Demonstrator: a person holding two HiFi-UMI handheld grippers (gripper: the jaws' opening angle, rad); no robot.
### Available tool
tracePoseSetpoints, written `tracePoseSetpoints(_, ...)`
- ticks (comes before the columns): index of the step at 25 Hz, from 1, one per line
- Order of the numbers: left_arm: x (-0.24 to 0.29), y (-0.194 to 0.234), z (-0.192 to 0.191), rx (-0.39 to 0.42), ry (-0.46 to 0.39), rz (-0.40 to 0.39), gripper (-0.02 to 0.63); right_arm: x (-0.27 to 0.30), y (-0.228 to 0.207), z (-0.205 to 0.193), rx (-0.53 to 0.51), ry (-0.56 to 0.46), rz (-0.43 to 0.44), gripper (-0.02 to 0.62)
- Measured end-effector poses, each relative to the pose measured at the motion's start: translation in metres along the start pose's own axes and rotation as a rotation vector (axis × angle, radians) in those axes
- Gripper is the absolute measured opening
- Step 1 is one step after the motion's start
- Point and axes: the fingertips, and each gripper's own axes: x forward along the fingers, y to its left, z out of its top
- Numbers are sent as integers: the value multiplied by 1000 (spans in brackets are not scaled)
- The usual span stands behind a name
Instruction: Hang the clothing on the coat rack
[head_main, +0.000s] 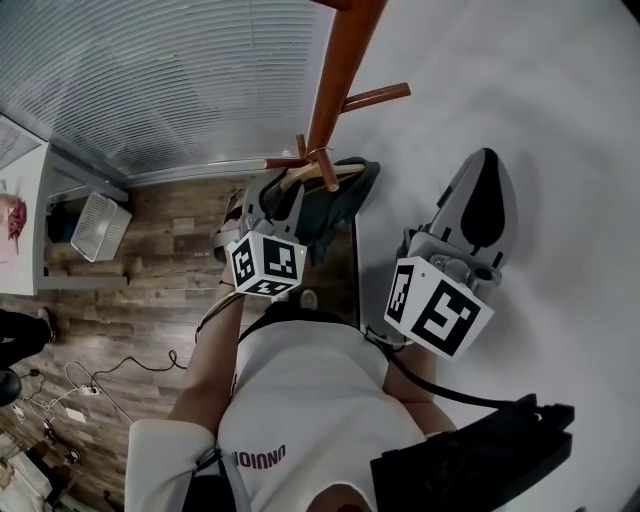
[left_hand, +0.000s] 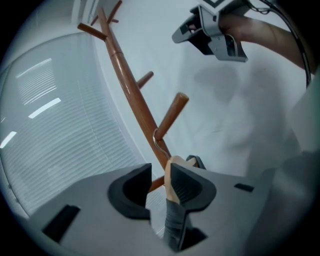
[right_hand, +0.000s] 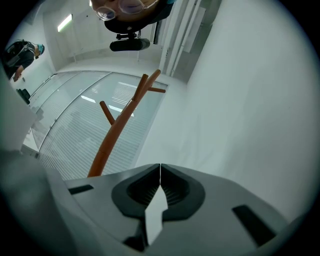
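A reddish wooden coat rack stands against the white wall. A wooden hanger carrying dark clothing has its metal hook over a lower peg. My left gripper is at the hanger. In the left gripper view its jaws stand apart: the hanger's wood rests against the right jaw and a gap shows at the left jaw. Grey cloth hangs below. My right gripper hovers to the right near the wall, shut with nothing in it.
Slatted blinds cover the window left of the rack. A white wire basket and loose cables lie on the wood floor. A black object sits low at the right. A person stands far off.
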Motion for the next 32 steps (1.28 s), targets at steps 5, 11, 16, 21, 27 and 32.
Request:
tracePoseSetpoints(5, -21, 24, 38, 4, -94, 58, 81, 3, 3, 0, 4, -3, 22, 21)
tracePoseSetpoints(11, -44, 68, 92, -67, -219, 147, 14, 7, 13, 3, 10, -6, 58, 20)
tracePoseSetpoints(16, -63, 87, 119, -173, -319, 165, 14, -6, 25, -4, 4, -13, 98, 20)
tracePoseSetpoints(21, -71, 93, 119, -226, -345, 187, 14, -13, 34, -7, 23, -23, 121, 20)
tracePoseSetpoints(27, -70, 93, 125, -213, -348, 183, 14, -11, 33, -7, 43, -22, 131, 20)
tracePoseSetpoints(32, -74, 98, 131, -221, -381, 202, 14, -11, 32, -6, 44, -22, 132, 20)
